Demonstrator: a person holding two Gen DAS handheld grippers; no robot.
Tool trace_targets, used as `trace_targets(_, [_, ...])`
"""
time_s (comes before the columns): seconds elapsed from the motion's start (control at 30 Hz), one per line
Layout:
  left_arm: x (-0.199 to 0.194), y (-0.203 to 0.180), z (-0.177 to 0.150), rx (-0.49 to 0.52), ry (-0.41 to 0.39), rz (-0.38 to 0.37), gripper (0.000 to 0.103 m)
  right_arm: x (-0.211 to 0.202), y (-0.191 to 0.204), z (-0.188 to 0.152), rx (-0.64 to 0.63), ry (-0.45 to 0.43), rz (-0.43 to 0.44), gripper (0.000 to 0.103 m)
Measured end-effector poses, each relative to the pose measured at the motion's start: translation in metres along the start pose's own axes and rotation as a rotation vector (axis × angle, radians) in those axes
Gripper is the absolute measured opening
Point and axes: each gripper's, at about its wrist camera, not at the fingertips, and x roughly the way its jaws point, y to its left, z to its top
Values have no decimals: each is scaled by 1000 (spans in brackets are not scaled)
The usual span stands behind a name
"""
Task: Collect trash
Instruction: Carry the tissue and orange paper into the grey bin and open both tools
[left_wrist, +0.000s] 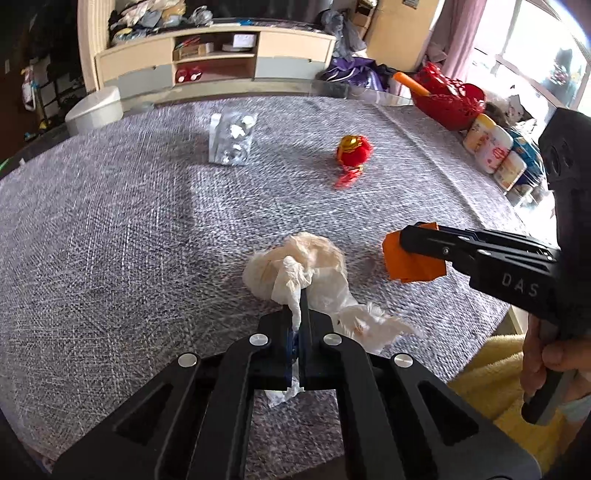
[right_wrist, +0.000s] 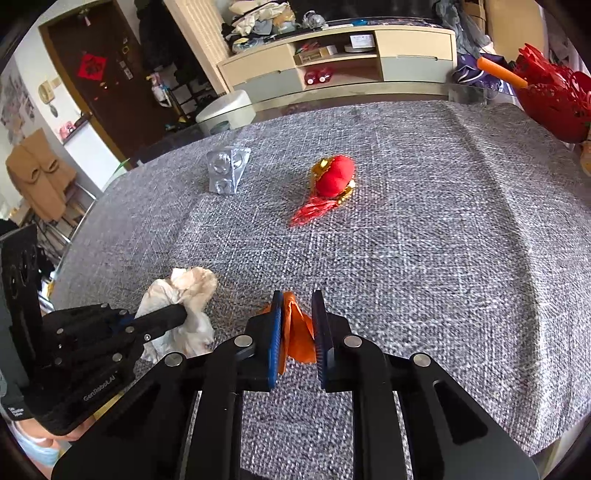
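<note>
I'm mid-pickup: left hand-held gripper (left_wrist: 301, 306) is clamped on the crumpled white tissue wad (left_wrist: 295, 269), right hand-held gripper (right_wrist: 297, 325) pinches the folded orange paper scrap (right_wrist: 295, 332), both still on the grey woven desk (right_wrist: 406, 240), so next I'd guess lift both clear.

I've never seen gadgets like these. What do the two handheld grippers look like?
Both are black plastic tools with slotted linkage arms and round silver pivot pins. The left gripper and right gripper have flat fingers lined with blue ribbed pads. One body shows pale lettering "DAS", the other a small pale brand marking. No cables show.
</note>
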Motion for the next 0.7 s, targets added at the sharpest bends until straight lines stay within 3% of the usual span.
trace_targets(0.33, [-66,-16,-11,28,-99,48,0,-47,16,-10,-28,-77,-26,17])
trace_targets(0.7, [-136,-27,-61,1,-154,35,0,-102,53,-45,-109,-129,-18,17])
